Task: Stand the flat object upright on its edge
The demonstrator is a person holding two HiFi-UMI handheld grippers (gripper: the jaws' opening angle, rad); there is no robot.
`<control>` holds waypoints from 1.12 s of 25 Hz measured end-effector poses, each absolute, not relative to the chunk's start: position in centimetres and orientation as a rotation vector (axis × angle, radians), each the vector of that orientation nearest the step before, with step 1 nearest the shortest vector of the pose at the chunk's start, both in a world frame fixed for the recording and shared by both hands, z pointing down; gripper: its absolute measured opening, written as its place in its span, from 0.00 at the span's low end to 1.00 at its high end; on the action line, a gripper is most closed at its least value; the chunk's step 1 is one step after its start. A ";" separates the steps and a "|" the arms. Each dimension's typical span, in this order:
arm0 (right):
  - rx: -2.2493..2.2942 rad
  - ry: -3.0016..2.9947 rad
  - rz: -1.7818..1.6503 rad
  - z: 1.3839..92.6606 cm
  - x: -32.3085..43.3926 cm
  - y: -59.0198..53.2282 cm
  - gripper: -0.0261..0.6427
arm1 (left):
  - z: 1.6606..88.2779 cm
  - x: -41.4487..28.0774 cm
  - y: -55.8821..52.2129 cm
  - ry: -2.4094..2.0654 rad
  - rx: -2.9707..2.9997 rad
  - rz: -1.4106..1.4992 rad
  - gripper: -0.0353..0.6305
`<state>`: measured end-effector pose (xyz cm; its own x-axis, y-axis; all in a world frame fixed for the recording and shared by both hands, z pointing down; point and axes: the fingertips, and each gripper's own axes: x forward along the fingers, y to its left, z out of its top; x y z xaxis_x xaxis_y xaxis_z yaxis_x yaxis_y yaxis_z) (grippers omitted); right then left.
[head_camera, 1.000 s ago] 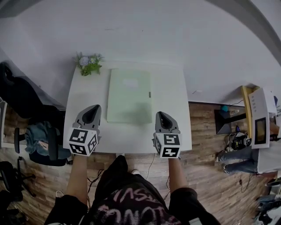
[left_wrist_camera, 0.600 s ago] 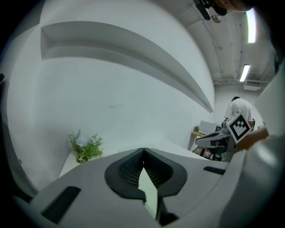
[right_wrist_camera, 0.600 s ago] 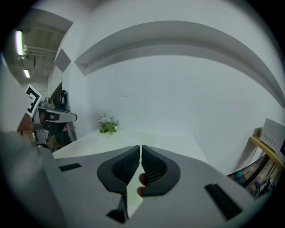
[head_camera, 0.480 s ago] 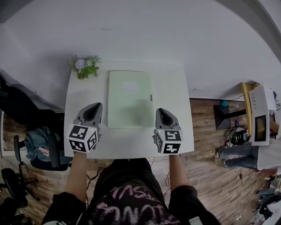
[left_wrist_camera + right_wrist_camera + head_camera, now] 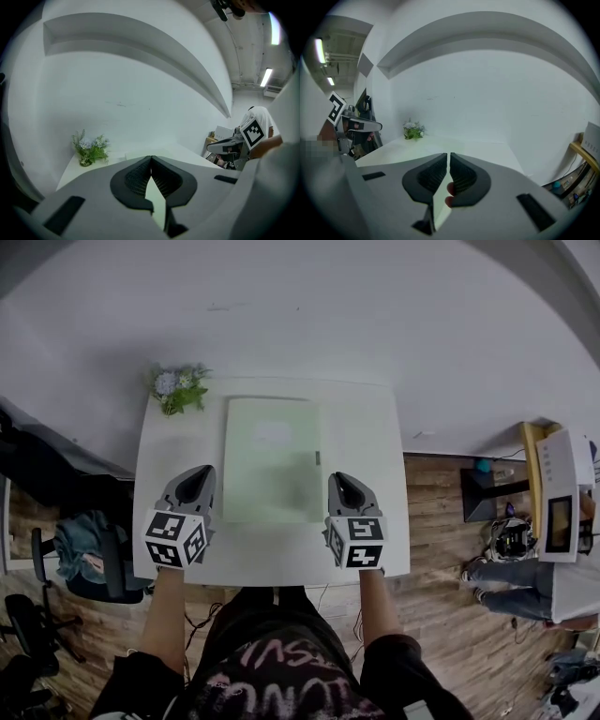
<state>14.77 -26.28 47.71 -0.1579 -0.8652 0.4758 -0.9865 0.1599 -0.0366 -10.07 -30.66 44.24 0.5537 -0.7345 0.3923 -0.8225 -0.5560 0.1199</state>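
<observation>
The person's two bare forearms, left (image 5: 167, 613) and right (image 5: 372, 607), reach forward from the near edge of the scene, roughly parallel and well apart. Each hand holds a grey plastic two-jaw gripper with a black-and-white marker cube at its near end. The left gripper (image 5: 196, 472) points away and slightly to the right; its black ribbed pads are pressed together at the tips with nothing between them. The right gripper (image 5: 343, 480) points away and slightly left, level with the left one, its jaws closed to a thin slit and empty.
</observation>
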 end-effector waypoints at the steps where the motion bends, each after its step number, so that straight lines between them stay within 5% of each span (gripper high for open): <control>1: 1.763 -2.107 0.492 47.6 15.0 -26.5 0.08 | 44.2 -9.9 -30.7 -1.298 2.497 0.437 0.08; 18: 1.659 -2.147 0.603 49.9 14.6 -27.4 0.08 | 46.2 -9.7 -31.0 -1.294 2.405 0.504 0.09; 20: 1.641 -2.128 0.612 50.5 14.4 -27.3 0.09 | 47.0 -9.9 -31.1 -1.272 2.372 0.515 0.20; 28: 1.555 -2.069 0.769 54.2 13.7 -26.8 0.24 | 50.9 -9.6 -31.1 -1.183 2.279 0.579 0.28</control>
